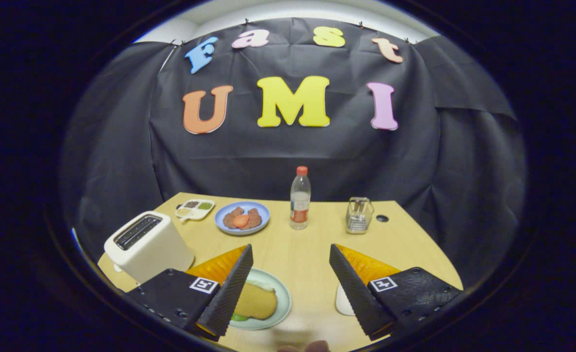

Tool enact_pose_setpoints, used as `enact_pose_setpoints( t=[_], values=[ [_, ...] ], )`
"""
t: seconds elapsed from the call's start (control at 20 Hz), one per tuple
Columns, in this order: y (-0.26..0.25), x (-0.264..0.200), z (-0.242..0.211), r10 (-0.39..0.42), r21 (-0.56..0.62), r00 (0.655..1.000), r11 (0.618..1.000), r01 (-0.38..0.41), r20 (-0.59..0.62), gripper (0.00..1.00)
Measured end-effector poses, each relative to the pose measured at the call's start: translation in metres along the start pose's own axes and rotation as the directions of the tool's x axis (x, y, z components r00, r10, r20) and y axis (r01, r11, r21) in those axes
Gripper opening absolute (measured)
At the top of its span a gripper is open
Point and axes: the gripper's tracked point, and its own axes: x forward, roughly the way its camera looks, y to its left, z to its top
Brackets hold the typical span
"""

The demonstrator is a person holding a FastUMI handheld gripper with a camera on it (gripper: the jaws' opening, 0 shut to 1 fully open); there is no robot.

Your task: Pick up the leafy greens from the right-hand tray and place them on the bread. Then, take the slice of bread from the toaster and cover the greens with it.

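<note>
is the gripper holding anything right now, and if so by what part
Nothing is held. The gripper has its jaws wide apart with only bare table between them; the bread lies on its plate beside the left finger, not gripped.

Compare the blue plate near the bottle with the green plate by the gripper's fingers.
The blue plate sits far beyond the fingers, beside the bottle; the green plate lies right at the open gripper, partly behind its left finger. The blue plate carries brownish pieces with an orange slice; the green plate carries bread with a bit of green showing beneath. Both are round and rest on the table.
</note>
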Motion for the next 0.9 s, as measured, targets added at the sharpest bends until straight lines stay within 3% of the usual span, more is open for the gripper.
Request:
enact_pose_setpoints(
  t=[0.45, 0.9],
  values=[
    [-0.104, -0.086, 0.102, -0.050, 0.002, 0.979, 0.999, 0.051, 0.199, 0.95],
    [-0.171, -0.134, 0.115, -0.090, 0.106, 0.947, 0.993, 0.060, 0.309, 0.95]
  ],
)
